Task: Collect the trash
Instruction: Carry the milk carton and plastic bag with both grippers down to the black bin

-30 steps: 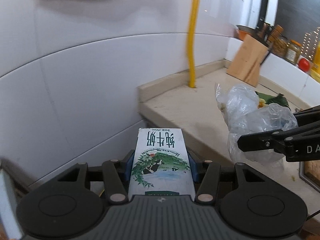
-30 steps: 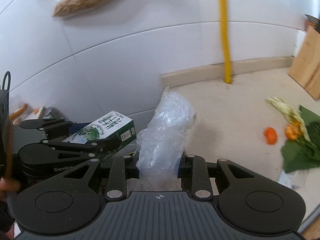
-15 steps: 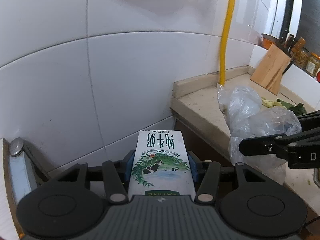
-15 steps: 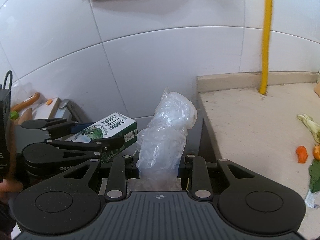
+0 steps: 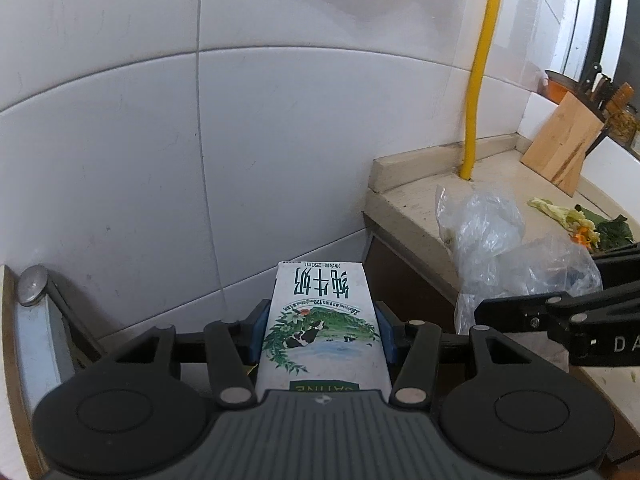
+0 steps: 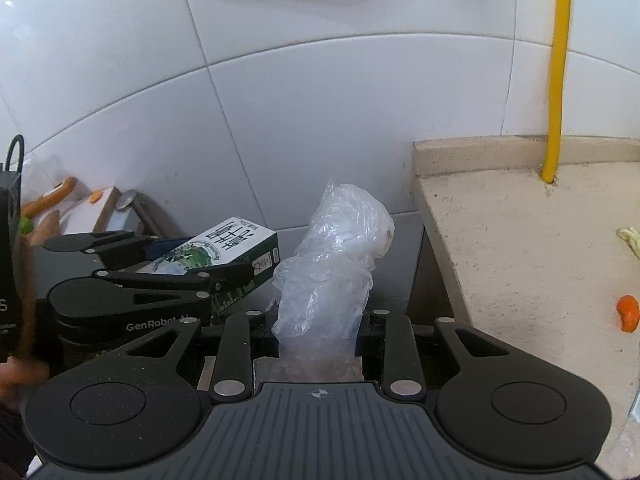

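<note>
While my left tool (image 5: 322,336) clamps the milk carton (image 5: 322,320), its long axis running straight ahead, my right tool (image 6: 318,334) grips the crumpled plastic bag (image 6: 332,264) upright. Both hang off the worktop (image 6: 520,240) edge to my right; I see no bin.

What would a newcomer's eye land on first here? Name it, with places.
The milk carton, printed green and white, clamped in the left gripper and held out past the counter's end. Beside it to the right, the crumpled clear plastic bag is clamped in the right gripper. A yellow pipe runs down the white tiles to the beige counter.
</note>
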